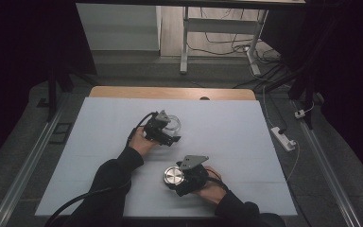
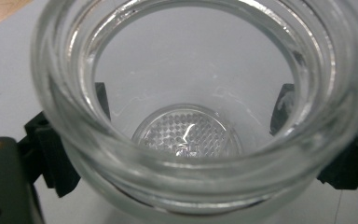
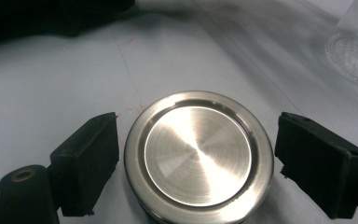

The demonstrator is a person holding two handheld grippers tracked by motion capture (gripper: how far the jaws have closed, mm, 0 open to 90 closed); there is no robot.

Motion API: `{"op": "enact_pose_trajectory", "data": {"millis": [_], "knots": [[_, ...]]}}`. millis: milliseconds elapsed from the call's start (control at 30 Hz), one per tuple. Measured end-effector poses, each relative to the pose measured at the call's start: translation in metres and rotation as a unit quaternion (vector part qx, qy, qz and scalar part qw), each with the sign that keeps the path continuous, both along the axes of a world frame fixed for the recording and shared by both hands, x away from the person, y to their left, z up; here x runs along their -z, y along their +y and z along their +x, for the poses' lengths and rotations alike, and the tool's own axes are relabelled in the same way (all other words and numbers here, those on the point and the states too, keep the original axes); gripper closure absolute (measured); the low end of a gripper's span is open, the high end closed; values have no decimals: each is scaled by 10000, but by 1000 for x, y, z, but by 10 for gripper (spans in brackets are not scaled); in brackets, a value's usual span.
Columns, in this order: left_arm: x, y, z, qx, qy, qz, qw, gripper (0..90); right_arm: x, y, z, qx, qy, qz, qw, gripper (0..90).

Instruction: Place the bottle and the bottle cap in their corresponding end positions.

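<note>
Glass jar (image 2: 200,116), clear, no lid on, sits upright on the white table cover (image 1: 99,142), a bit left of the middle. In the left gripper view its thick rim fills the frame and the dimpled bottom shows through the glass. The left gripper (image 1: 170,135) sits around the jar, a black pad on each side of it, seen through and beside the glass. Cannot tell whether the pads touch the wall; jaws look loosened, not squeezing.

Metal lid (image 3: 198,154), round, brushed steel, lies flat on the cover, nearer the person and a bit right of the jar, well apart from it. In the high view the lid (image 1: 173,177) is just left of the right gripper's body. The right gripper (image 3: 198,158) has its jaws spread either side of the lid; a clear gap shows at the right pad, and a thin gap at the left pad. Not pinching it.

Both forearms in dark sleeves come in from the bottom of the high view. A wooden table edge (image 1: 170,92) shows past the cover's far side.
</note>
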State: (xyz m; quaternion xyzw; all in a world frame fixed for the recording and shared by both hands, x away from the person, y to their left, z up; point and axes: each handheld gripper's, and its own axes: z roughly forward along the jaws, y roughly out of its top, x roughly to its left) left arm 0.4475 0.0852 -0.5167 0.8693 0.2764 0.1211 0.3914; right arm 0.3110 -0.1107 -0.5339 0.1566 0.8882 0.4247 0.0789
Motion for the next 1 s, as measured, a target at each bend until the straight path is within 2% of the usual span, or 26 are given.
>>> {"op": "enact_pose_trajectory", "data": {"millis": [100,200,367,567,733,1000], "knots": [[-1,2,0,23,88,-53,9999,59,-2,-1,-1,16,7,65,10000,117],[-3,5,-2,-15,64,-129,9999,35,-6,-2,-1,6,13,138,9999,109],[-8,13,-5,-27,132,-290,9995,13,-11,-6,-4,0,16,255,9997,99],[-12,21,-10,-46,168,-353,9992,0,-17,-11,-6,32,11,360,9993,95],[-13,29,-13,-34,278,-550,9981,0,-20,-15,-6,64,29,388,9992,91],[-10,32,-20,-69,403,-577,9975,0,-23,-20,-7,128,76,422,9990,89]]}}
